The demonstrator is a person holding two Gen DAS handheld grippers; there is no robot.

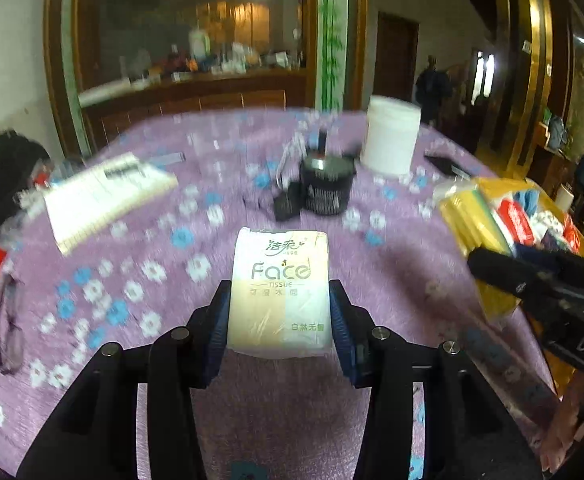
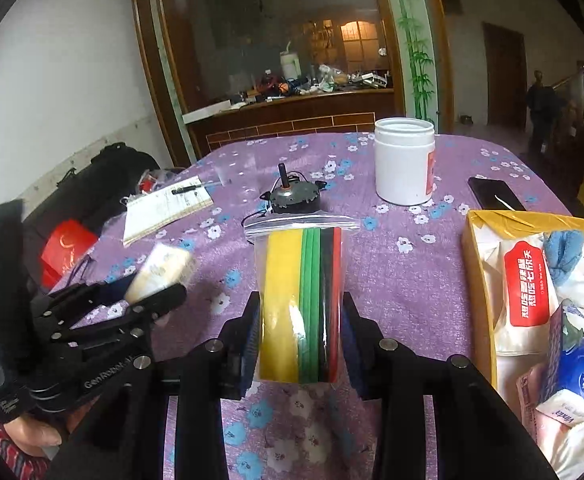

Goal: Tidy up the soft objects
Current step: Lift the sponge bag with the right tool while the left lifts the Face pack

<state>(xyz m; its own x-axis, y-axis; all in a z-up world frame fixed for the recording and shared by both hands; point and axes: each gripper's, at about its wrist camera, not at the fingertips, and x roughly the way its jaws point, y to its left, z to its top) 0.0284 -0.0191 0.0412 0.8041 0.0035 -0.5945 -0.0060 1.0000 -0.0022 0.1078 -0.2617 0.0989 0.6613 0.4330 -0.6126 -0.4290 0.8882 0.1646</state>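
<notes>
Now, the left gripper (image 1: 279, 322) has its blue-padded fingers (image 1: 219, 322) clamped on a cream plastic-wrapped pack of "Face" tissue (image 1: 280, 294), one pad on each long side, the pack sticking forward out of the jaws above the purple flowered tablecloth (image 1: 132, 280). The left wrist view is blurred, so whether the pack touches the cloth cannot be told.

Over on the other side, the right gripper (image 2: 300, 344) is squeezed onto a clear zip bag of yellow, green, black and red sheets (image 2: 300, 300), standing upright between the pads with its zip edge at the far end. From this camera the left gripper (image 2: 148, 292) sits to the left, the tissue pack (image 2: 160, 266) poking out of it, tilted.

Just right of the right gripper lies an open yellow cardboard box (image 2: 477, 264), filled with white wet-wipe packs, a blue cloth and small tissue packs. Beyond the bag stand a small round grey motor (image 2: 295, 197) and a white plastic jar (image 2: 403, 160); a black phone (image 2: 495, 194) lies near the box's far corner, a notebook with a pen (image 2: 168, 206) far left.
</notes>
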